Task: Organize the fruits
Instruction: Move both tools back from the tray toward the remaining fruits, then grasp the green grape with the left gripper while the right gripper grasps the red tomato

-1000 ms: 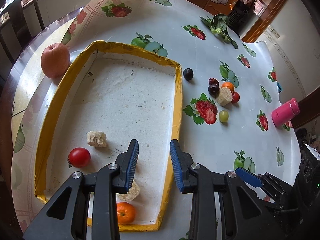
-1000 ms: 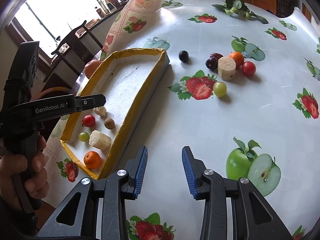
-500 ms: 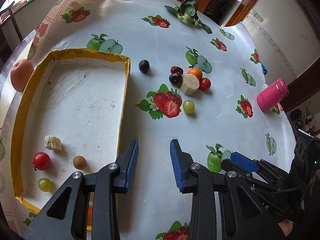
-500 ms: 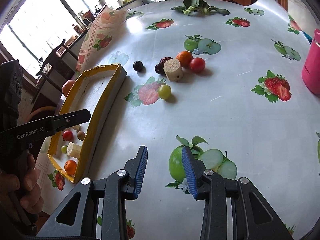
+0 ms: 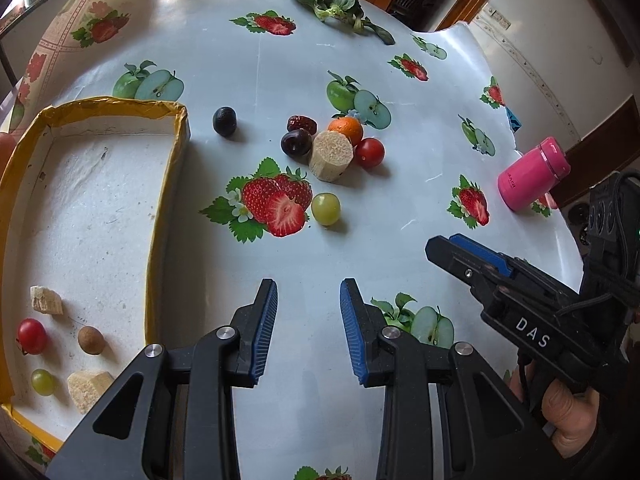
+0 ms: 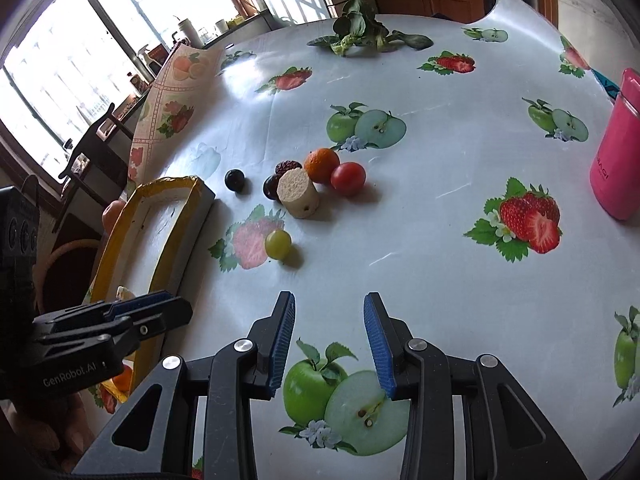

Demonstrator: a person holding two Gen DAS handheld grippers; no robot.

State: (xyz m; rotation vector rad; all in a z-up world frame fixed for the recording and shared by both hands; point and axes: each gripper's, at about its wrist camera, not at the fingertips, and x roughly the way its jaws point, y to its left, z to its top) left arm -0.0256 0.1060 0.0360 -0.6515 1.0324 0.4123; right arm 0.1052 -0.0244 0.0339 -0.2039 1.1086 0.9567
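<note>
both grippers, left (image 5: 308, 324) and right (image 6: 330, 340), gape empty; mid-sort, next likely grabs grape (image 6: 277, 243) for tray (image 5: 160, 216).

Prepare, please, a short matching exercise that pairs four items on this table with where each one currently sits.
Things:
1. green grape
2. dark plum
3. brown round fruit
4. pink bottle

Places:
A. inside the yellow-rimmed tray
B. alone just past the tray's far corner
C. beside the printed strawberry
D. far right side of the table

Pairs: 1-C, 2-B, 3-A, 4-D
</note>
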